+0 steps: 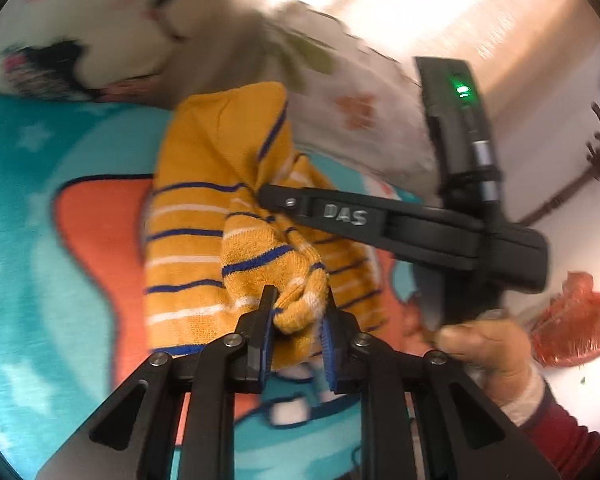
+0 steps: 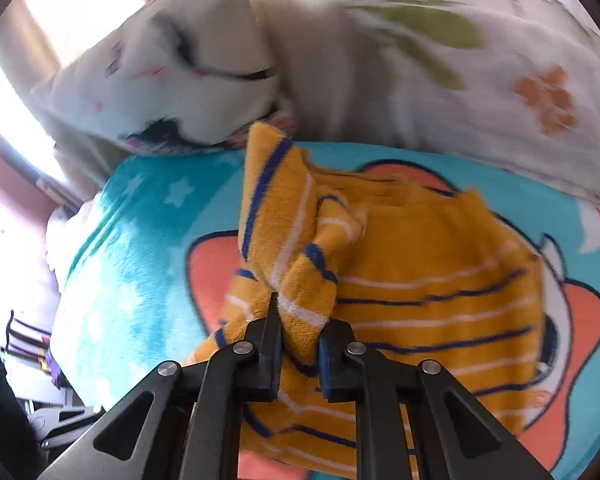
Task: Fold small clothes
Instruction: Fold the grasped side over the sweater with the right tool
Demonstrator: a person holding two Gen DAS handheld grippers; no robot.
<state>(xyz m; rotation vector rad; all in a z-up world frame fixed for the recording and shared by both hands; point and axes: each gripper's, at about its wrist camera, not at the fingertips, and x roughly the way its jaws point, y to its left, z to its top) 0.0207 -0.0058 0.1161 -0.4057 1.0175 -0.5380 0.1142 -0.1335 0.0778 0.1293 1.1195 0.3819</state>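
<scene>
left gripper [image 1: 298, 312] pinching striped garment [image 1: 204, 208] at lower centre | right gripper [image 2: 300, 320] pinching another bunch | 2 grips lift it off teal blanket [image 2: 140, 264], likely to fold

Motion-blurred pillows [image 2: 440, 60]; striped garment's [image 2: 420, 272] lower edge hidden behind jaws.

Mustard-yellow striped knit garment [image 2: 420, 264], bunched and partly lifted, lies on teal blanket [image 2: 140, 264].

Both wrist cameras look steeply down along their tongs, close above the striped yellow garment [image 1: 204, 216] [image 2: 440, 280]. They share it, the teal blanket [image 1: 28, 208] [image 2: 140, 272] beneath and pillows beyond.
</scene>
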